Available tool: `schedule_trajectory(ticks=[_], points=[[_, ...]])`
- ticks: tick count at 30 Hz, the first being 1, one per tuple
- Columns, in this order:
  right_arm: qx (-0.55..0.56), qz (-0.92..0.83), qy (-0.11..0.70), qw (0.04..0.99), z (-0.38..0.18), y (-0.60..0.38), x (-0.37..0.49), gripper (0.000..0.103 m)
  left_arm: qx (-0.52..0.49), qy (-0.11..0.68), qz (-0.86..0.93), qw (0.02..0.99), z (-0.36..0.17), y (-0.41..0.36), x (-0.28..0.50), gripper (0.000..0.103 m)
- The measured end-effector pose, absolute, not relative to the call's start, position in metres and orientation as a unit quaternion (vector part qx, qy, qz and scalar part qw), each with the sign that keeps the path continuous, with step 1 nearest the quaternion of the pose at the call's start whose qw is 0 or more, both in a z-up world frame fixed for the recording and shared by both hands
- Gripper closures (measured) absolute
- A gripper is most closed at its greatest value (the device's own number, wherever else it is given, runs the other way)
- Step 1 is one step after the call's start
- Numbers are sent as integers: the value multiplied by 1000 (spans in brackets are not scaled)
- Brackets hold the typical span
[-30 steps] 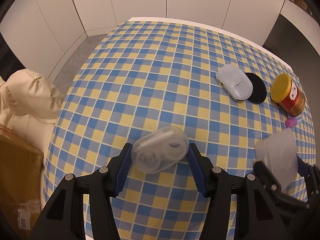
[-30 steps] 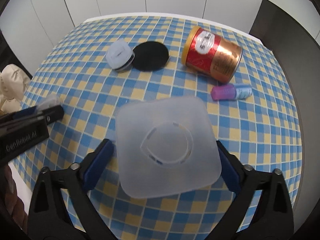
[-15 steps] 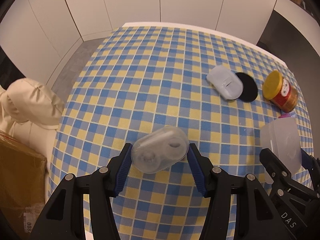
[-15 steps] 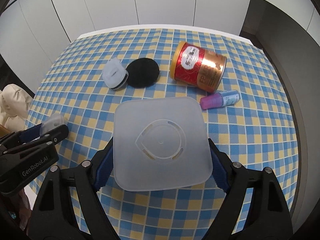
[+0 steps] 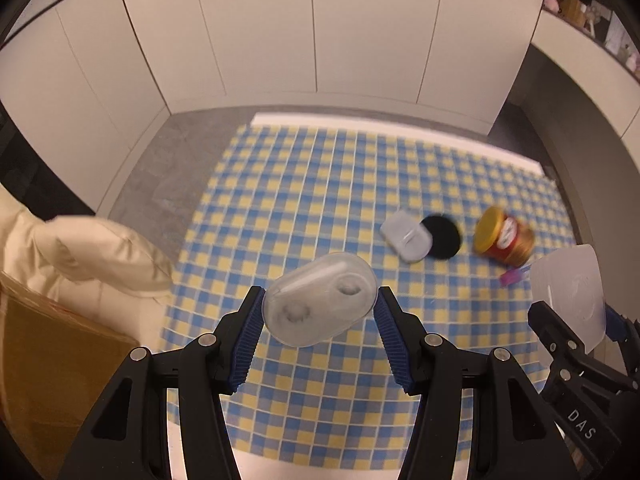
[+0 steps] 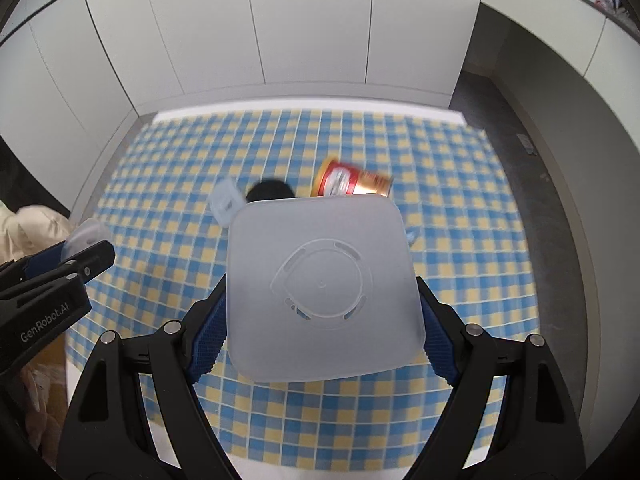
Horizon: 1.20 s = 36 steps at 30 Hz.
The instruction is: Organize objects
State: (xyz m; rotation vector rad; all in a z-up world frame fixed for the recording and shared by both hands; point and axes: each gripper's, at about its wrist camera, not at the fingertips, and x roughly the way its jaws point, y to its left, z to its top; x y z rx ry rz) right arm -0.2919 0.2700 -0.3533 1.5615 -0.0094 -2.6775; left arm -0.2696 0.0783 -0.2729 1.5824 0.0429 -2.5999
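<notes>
So far, nothing looks sorted | we hold a clear oval lid (image 5: 320, 304) in the left gripper (image 5: 319, 322), jaws narrow, and a frosted square container (image 6: 322, 292) in the right gripper (image 6: 320, 330), jaws wide, both above the table (image 5: 304, 184) | left lying: red tin (image 5: 505, 237), black disc (image 5: 442, 237), small white case (image 5: 406, 236), purple bottle (image 5: 513, 277).

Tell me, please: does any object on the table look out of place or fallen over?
Yes. The red can with the yellow lid lies on its side on the checked cloth, and the small pink bottle beside it also lies flat. No spill is visible; the picture is blurred.
</notes>
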Motion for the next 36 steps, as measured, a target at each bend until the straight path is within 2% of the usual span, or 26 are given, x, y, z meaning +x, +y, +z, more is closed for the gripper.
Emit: schedule_trajectory(ticks=[9,24,30,36], points=[[464,-886,9,9,-252,276,-288,18,471,12,-881,38,-167,86,-264,47],[401,-916,19,-4,-92,286,-265,18,420,40,-905,50,-27,65,-238,47],[385,-922,25,-1,-57,287,-250,18,413,36,-909,46,-8,67,-224,47],[384,-923,31,0,-50,286,-240,18,421,37,-905,44,-8,70,-216,47]])
